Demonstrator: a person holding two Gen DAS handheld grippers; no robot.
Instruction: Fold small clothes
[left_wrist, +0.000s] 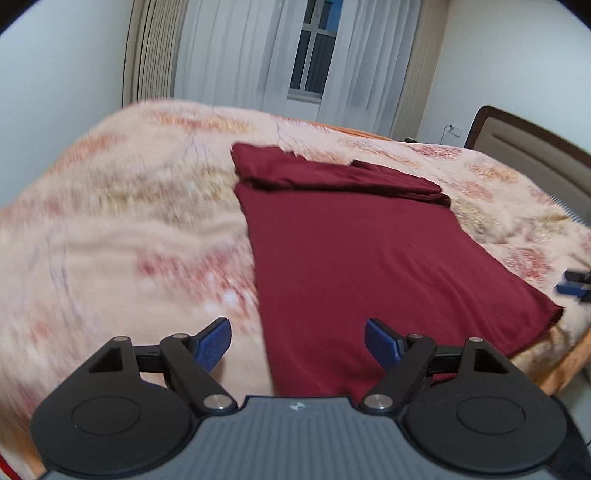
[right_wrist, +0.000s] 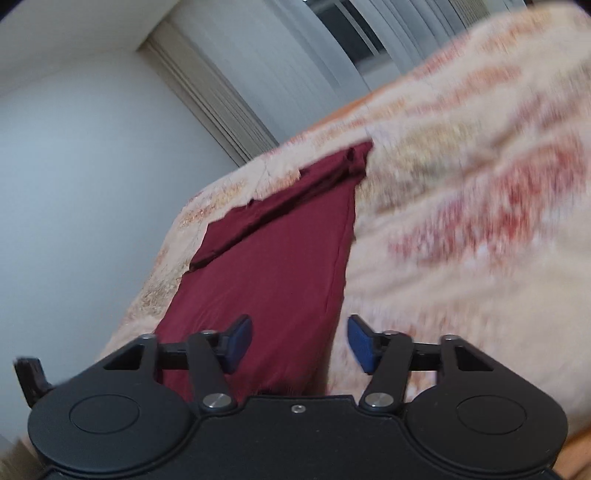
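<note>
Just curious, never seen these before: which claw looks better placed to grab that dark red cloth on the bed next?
Probably the right. The right claw is open, straddling the dark red cloth's near side edge. The left claw is also open, at the opposite edge, pads wider apart. It is a close call.

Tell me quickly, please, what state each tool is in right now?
Left tool: open, holding nothing, above the maroon garment.
Right tool: open, holding nothing.
</note>
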